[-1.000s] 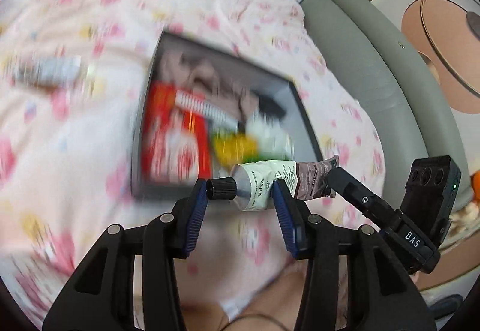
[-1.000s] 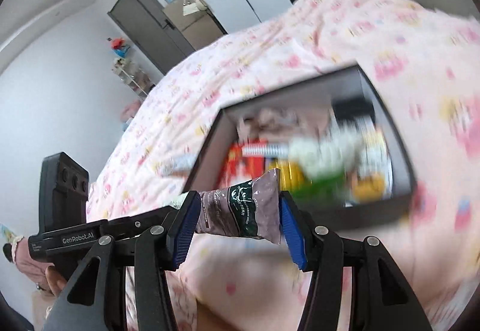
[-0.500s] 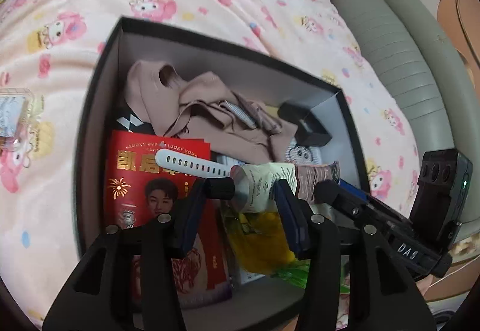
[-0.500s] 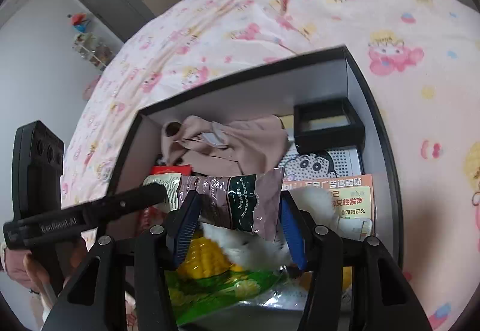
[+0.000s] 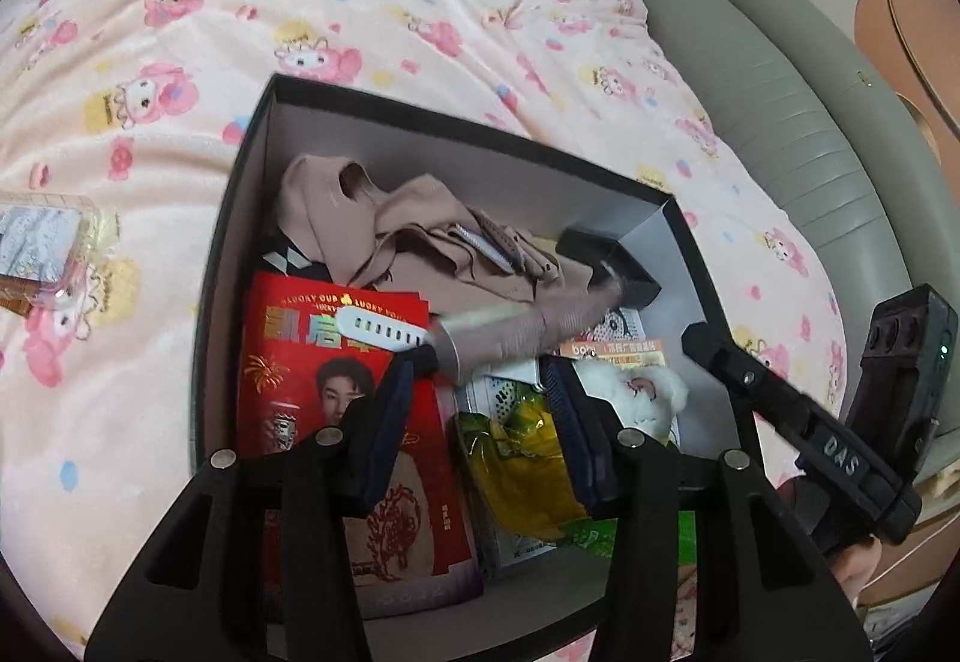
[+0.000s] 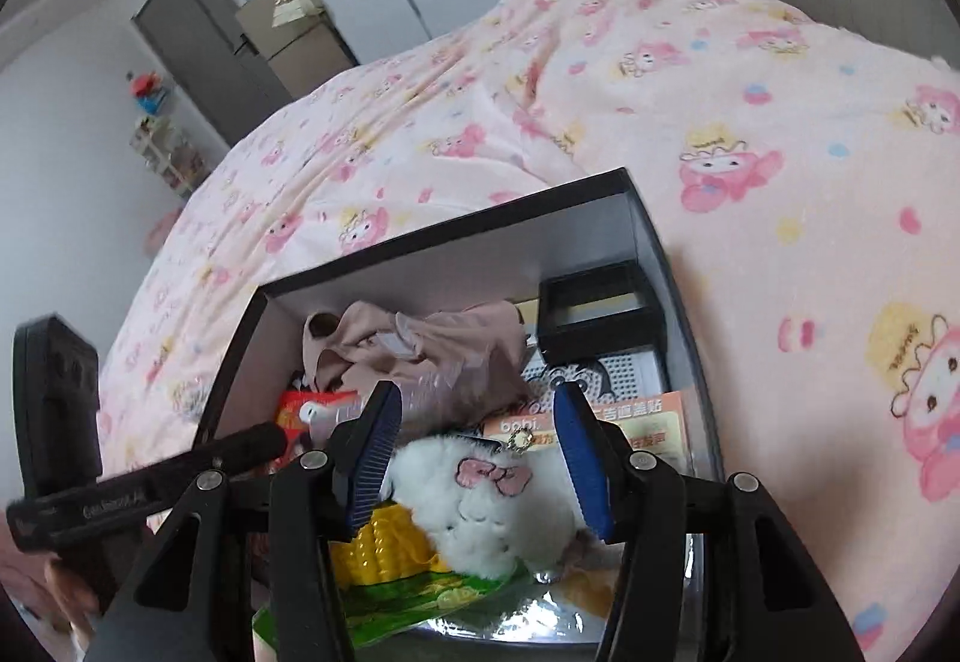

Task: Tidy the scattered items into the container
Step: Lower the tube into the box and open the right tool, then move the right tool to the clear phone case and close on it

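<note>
**Two claws slack over the box, tube loose between them and the contents**

Pink cartoon-print blanket (image 5: pixel 420 32) covers the bed and carries everything. I have the black box (image 5: pixel 207 302) sitting open on it, directly under both wrist views, so whatever drops from here should land inside.

Contents already in the box: a red booklet (image 5: pixel 288 362) flat on its left side, a brown cloth (image 5: pixel 420 230) bunched at the far end, and a white plush toy (image 6: pixel 480 500) nearest me.

The tube (image 5: pixel 516 329) is the item in hand. It shows as a blur lying crosswise just past the fingertips, above the booklet and cloth. No pad presses on it, and I judge it to be falling into the box.

Left claw (image 5: pixel 480 365): wide, jaws closing slightly, nothing gripped. Right claw (image 6: pixel 477 392): wide, empty.

Outstanding: one clear plastic case (image 5: pixel 42 248) lies on the blanket, well left of the box.
</note>
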A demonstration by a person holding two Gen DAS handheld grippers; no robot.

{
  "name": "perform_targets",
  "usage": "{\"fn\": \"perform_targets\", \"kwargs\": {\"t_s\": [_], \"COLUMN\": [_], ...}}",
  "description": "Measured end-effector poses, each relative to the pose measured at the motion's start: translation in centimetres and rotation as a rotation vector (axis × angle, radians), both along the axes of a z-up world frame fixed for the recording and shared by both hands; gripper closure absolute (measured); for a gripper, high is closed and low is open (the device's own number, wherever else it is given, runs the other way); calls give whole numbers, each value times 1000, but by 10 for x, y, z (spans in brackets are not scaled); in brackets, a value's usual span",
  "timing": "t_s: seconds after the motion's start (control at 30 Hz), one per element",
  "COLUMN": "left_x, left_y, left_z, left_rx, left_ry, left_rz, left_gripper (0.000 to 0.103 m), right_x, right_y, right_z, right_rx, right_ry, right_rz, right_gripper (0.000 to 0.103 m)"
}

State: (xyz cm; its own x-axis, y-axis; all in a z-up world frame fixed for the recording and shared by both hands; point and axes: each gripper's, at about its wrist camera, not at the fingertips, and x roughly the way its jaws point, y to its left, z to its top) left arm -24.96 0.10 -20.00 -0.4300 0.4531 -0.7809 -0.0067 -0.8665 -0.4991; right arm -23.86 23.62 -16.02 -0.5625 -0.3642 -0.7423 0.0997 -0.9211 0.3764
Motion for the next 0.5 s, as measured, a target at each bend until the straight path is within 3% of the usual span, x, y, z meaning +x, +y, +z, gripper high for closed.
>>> {"fn": "perform_targets", "kwargs": {"t_s": [0.17,0.27,0.4,0.5], "left_x": [-9,-7,8,32], "left_y": [12,15,17,22], "left_z": [-16,-18,1,29], "left_rx": [-43,-40,-52,-77], "left_ry": [-70,-78,4,108], "left_rz": [-47,-59,-80,-106], "left_gripper": [60,60,60,60], "right_x": [-9,-6,6,32], "right_y": [-13,-16,-18,-28], "right_z": [-28,-27,-13,17], "right_rx": [24,63,66,175], "right_ry": [-130,-121,-90,24], "right_rz": [40,53,51,53], "right_gripper": [53,53,53,53]}}
